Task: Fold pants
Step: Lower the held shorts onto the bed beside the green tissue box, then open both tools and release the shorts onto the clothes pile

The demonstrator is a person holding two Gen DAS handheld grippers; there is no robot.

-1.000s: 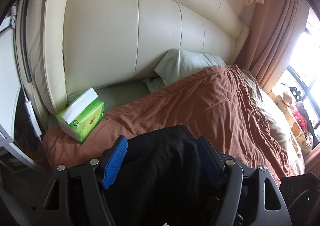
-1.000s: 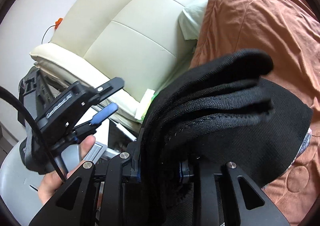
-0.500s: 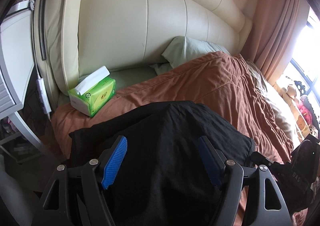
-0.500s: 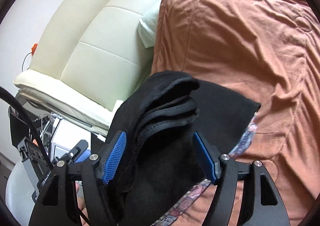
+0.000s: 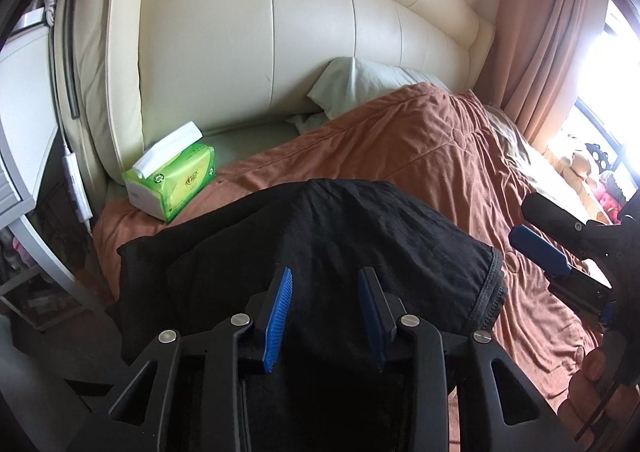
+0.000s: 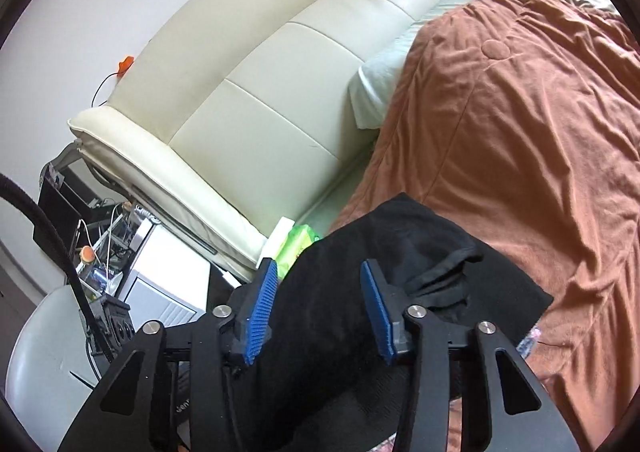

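Observation:
The black pants [image 5: 320, 244] lie in a folded heap on the brown bedspread [image 5: 420, 155] near the bed's left edge. They also show in the right wrist view [image 6: 400, 260], with the waistband rumpled on top. My left gripper [image 5: 326, 284] hovers over the near part of the heap, its blue pads apart with nothing between them. My right gripper [image 6: 316, 284] is also open over the pants and holds nothing. In the left wrist view the right gripper [image 5: 560, 252] shows at the right edge, held in a hand.
A green tissue pack [image 5: 172, 179] sits on the bed by the cream padded headboard [image 5: 280, 31]. A pale green pillow [image 5: 360, 83] lies under the bedspread's top edge. A white nightstand [image 6: 168, 284] and grey chair [image 6: 40, 352] stand left of the bed. Curtains [image 5: 540, 31] and soft toys are far right.
The right gripper let go of the lifted pants, which now lie on the bed. Both grippers have drawn back from the pants and their jaws have narrowed, still open.

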